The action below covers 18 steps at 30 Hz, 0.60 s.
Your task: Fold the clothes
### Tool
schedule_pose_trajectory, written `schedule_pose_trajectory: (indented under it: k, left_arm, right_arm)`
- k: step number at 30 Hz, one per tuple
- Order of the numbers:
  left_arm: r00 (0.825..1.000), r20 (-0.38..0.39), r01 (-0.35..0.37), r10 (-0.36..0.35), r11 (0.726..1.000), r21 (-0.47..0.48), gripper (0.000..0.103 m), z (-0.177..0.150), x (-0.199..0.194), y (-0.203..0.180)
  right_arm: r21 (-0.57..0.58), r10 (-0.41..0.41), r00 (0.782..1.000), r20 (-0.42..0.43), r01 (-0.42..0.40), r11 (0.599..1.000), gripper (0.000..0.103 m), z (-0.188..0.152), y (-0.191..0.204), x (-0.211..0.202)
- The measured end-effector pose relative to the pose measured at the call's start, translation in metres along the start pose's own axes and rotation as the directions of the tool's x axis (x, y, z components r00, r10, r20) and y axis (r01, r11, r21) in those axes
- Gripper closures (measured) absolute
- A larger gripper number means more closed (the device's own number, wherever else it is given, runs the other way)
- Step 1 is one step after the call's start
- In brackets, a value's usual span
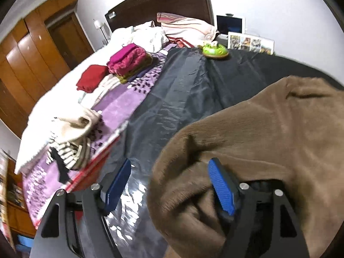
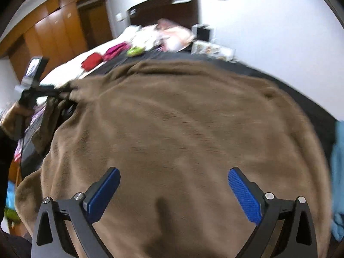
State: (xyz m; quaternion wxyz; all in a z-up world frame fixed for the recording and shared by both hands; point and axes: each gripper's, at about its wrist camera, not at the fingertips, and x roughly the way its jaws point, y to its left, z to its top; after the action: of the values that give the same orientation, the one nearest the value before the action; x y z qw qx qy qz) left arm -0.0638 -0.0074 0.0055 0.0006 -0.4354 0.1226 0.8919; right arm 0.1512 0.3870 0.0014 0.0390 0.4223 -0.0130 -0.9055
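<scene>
A brown fleece garment point(image 1: 268, 133) lies spread on the black sheet point(image 1: 182, 90) that covers the bed. My left gripper point(image 1: 171, 165) is at its left edge. The jaws stand wide apart: the cloth drapes over the right finger point(image 1: 223, 191), and the left finger point(image 1: 118, 185) is clear of it over the sheet. In the right wrist view the brown garment point(image 2: 182, 111) fills the middle. My right gripper point(image 2: 174, 172) hovers open just above it, with nothing between its pads. A hand holds the left gripper point(image 2: 66, 92) at the cloth's far left corner.
Folded pink clothes point(image 1: 126, 59) and a red piece point(image 1: 92, 80) sit further up the bed. A heap of striped and beige clothes point(image 1: 73, 133) lies at the left edge. A green object point(image 1: 215, 51) rests near the pillows. A blue cloth point(image 2: 338, 161) lies to the right.
</scene>
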Motion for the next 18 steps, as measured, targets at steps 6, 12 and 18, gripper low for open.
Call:
schedule_pose_trajectory:
  k: [6, 12, 18]
  left_arm:
    - [0.997, 0.049, 0.053, -0.055, 0.998, 0.037, 0.024, 0.006, -0.030, -0.034]
    - [0.991, 0.091, 0.082, -0.095, 0.988, 0.129, 0.023, 0.016, -0.053, -0.079]
    - [0.982, 0.032, 0.180, -0.188, 0.969, 0.166, 0.022, 0.016, -0.040, -0.123]
  right_arm:
    - [0.178, -0.036, 0.999, -0.005, 0.036, 0.983, 0.001, -0.004, -0.070, -0.025]
    - [0.252, 0.082, 0.995, -0.056, -0.065, 0.966, 0.001, -0.010, -0.096, -0.008]
    - [0.360, 0.068, 0.992, -0.104, -0.026, 0.933, 0.001, -0.003, -0.133, 0.029]
